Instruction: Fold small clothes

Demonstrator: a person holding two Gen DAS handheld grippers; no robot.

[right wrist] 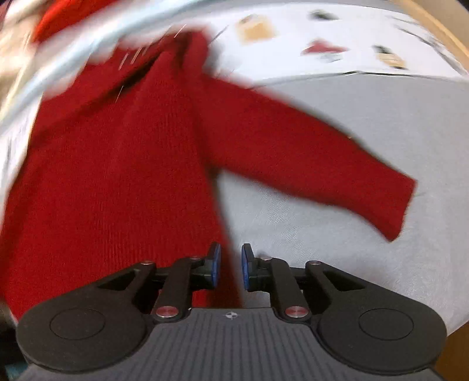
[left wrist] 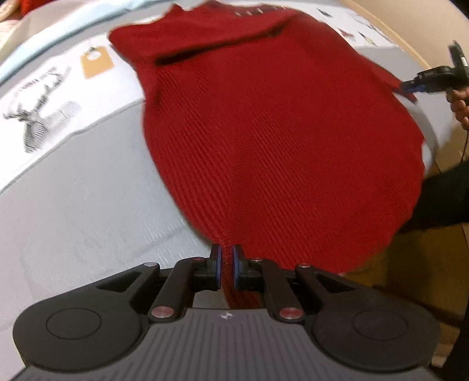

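Note:
A small red knit sweater (left wrist: 263,132) lies spread on a light grey sheet (left wrist: 73,205). My left gripper (left wrist: 226,265) is shut on the sweater's near bottom hem corner. The right gripper shows in the left wrist view (left wrist: 407,88) at the sweater's far right edge. In the right wrist view my right gripper (right wrist: 231,268) has its jaws narrowly apart around the sweater's (right wrist: 117,175) side hem edge; the fabric runs between the pads. One sleeve (right wrist: 322,164) stretches out to the right on the sheet (right wrist: 351,249). The view is motion-blurred.
The sheet carries printed patches, a deer drawing (left wrist: 35,117) and an orange tag shape (left wrist: 95,60). A wooden edge (right wrist: 439,32) borders the far right. Another red item (right wrist: 58,14) lies at the far left. The person's dark sleeve (left wrist: 445,199) is at the right.

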